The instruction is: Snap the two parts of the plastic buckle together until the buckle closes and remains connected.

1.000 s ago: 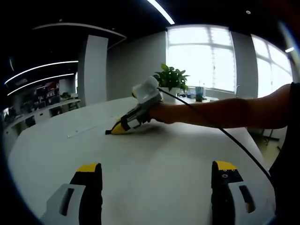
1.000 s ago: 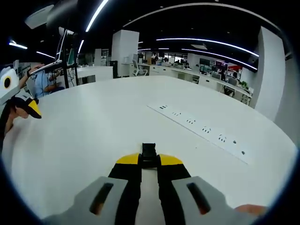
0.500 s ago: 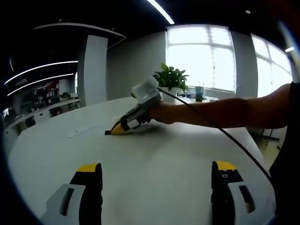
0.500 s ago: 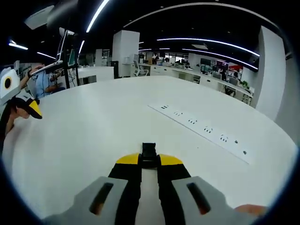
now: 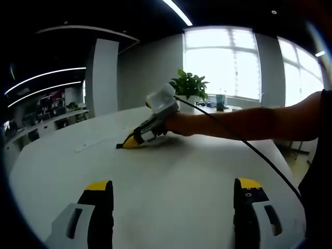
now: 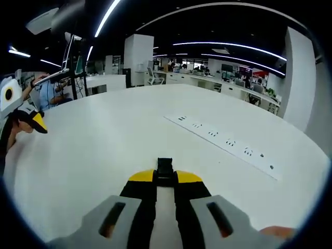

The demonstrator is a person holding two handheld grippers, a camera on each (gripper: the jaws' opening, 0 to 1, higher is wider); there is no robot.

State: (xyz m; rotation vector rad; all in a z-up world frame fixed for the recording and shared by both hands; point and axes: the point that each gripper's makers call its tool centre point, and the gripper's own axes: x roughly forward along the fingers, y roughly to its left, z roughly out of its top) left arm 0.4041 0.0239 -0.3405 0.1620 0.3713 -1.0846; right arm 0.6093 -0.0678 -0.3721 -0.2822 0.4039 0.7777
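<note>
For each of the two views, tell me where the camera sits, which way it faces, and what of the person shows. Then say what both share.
Left gripper view: rides the left gripper, jaws wide apart, facing across the white table toward the windows and a potted plant; the person's forearm and the right gripper show.
Right gripper view: rides the right gripper, jaws closed on a black buckle part, facing the table's row of sockets and office; the left gripper shows at left.
Shared: the table and both grippers.

Black plastic buckle part [image 6: 165,167], small and blocky, ribbed on its end, pinched between the yellow-tipped jaws of the right gripper [image 6: 165,176], protruding just past the tips, held low over the white table [image 6: 129,129], its underside hidden.
</note>
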